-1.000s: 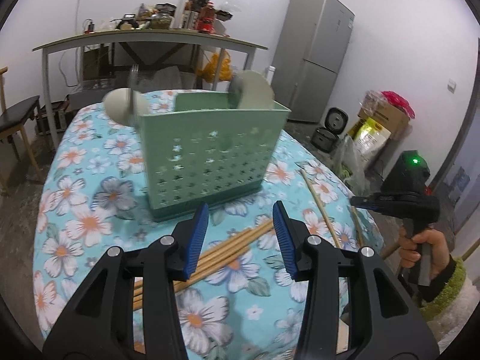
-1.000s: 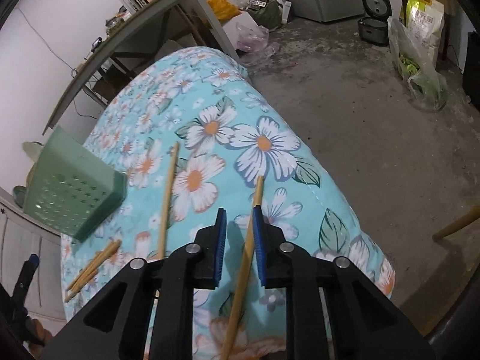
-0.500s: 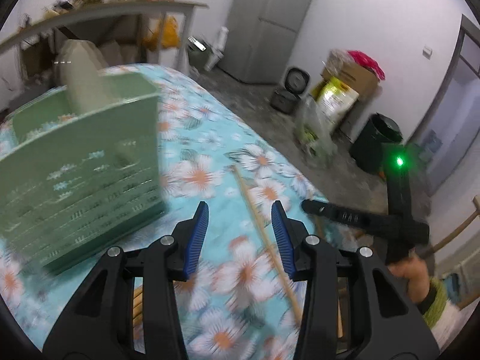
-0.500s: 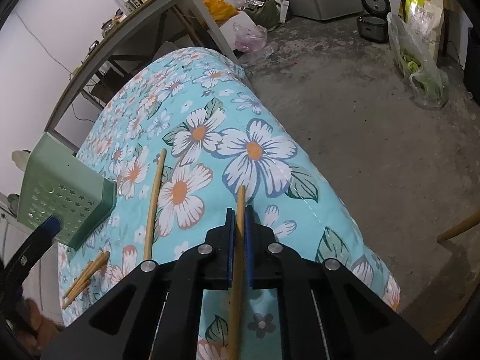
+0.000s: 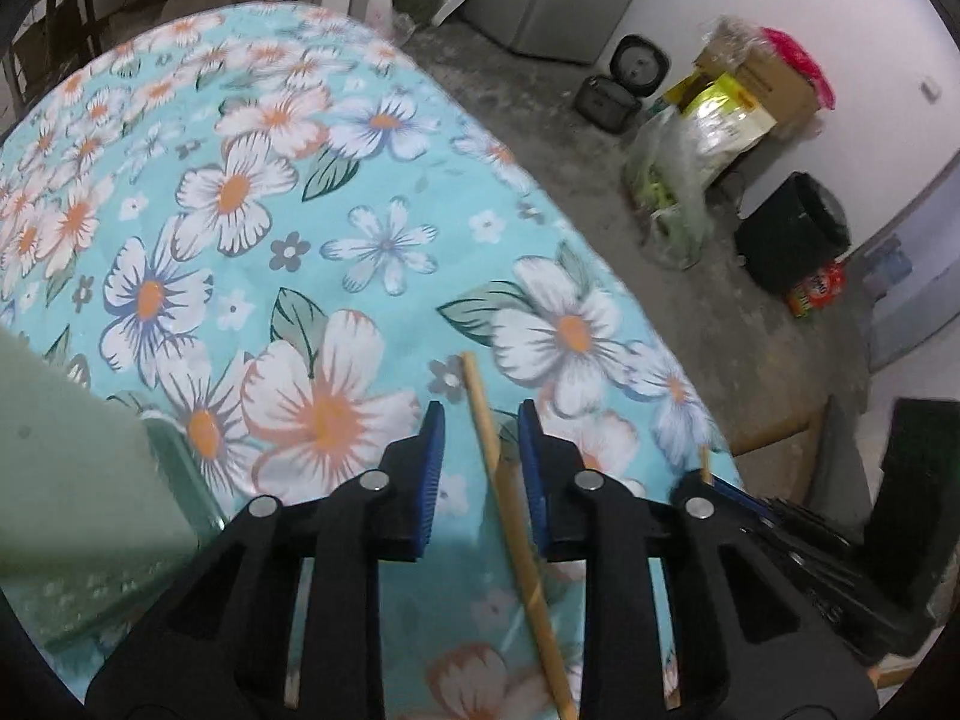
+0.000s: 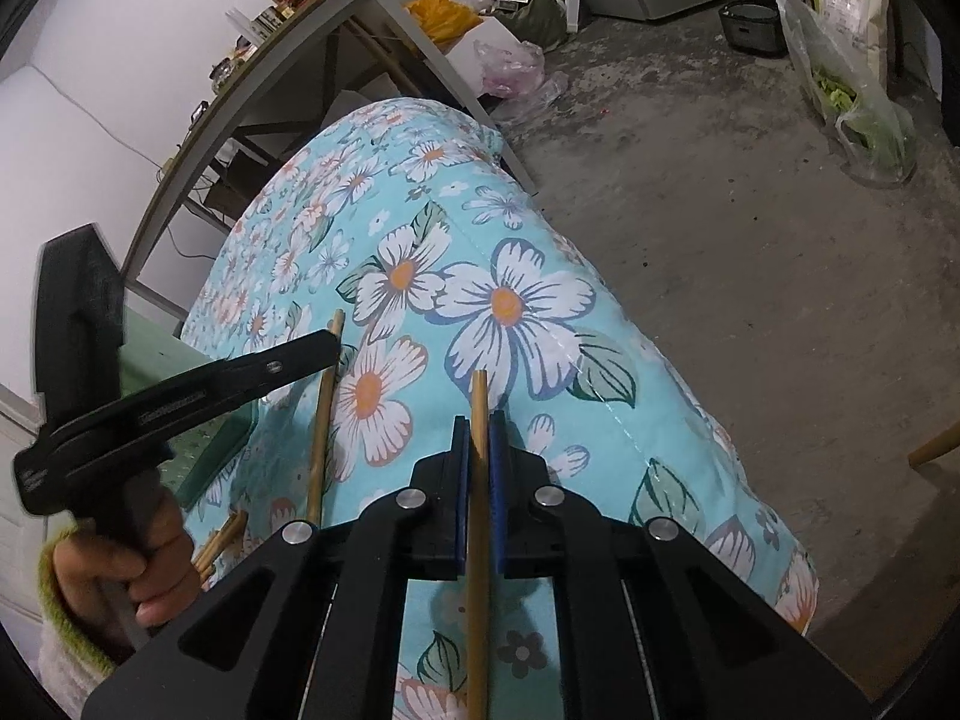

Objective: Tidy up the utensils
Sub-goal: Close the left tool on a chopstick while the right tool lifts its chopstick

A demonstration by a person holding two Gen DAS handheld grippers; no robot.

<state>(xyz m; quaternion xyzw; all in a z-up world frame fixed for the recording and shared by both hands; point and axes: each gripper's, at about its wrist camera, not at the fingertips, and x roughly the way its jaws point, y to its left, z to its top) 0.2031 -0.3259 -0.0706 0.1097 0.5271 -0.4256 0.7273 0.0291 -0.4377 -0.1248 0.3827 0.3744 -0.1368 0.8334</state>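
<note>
My right tongs are clenched on one chopstick, its tip poking out past the pads above the floral counter. My left tongs are closing around a second chopstick lying flat between them, nearer the right pad, not yet pinched.

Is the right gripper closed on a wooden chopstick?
Yes, the right gripper has its blue jaws pressed on both sides of the wooden chopstick.
</note>
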